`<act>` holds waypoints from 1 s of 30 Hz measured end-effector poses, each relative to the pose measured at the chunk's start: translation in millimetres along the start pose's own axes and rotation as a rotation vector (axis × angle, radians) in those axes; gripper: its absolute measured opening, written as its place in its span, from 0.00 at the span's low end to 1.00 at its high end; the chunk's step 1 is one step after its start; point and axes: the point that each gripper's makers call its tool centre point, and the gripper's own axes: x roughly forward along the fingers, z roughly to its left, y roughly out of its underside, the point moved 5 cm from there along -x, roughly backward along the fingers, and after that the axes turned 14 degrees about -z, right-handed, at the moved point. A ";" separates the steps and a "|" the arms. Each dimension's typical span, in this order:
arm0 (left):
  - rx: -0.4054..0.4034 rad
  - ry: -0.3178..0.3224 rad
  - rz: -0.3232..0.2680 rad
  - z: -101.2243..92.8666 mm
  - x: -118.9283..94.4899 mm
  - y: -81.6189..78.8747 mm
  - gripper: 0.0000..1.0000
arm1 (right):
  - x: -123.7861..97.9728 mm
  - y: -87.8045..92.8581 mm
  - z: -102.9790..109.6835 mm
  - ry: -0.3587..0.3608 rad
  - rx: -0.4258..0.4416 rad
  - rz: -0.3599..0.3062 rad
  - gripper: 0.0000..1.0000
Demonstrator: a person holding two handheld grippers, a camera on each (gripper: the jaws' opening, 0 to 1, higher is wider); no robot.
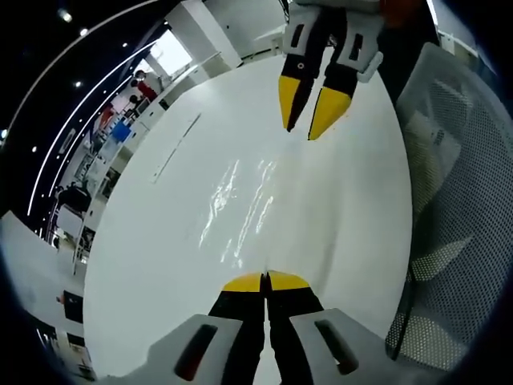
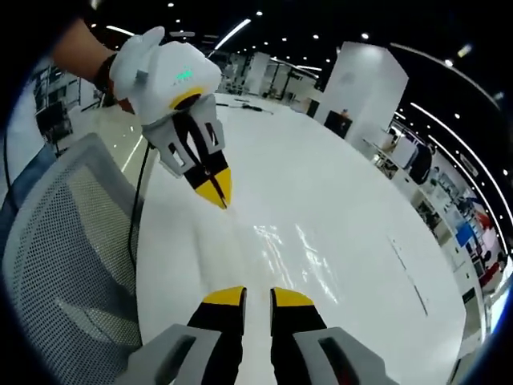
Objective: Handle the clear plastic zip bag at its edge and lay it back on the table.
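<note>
The clear zip bag [image 1: 240, 204] shows mostly as faint glints on the white table [image 1: 160, 241]; its outline and edges cannot be traced. At three o'clock in the left gripper view, a mesh chair [image 1: 457, 233] is cut off. Distant shelves and people at nine o'clock are too small to identify.

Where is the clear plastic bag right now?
The clear plastic zip bag lies flat on the white table, between the left gripper, shut at its near edge, and the open right gripper opposite.
</note>
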 end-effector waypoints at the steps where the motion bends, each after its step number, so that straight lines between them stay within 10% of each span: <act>1: 0.006 0.001 -0.001 -0.3 -0.1 -0.3 0.00 | 2.1 -1.3 -1.8 0.003 -0.005 -0.003 0.08; 30: 0.001 -0.006 -0.009 -4.5 -3.3 -0.7 0.00 | 47.1 -3.5 12.4 -0.133 -0.100 0.084 0.05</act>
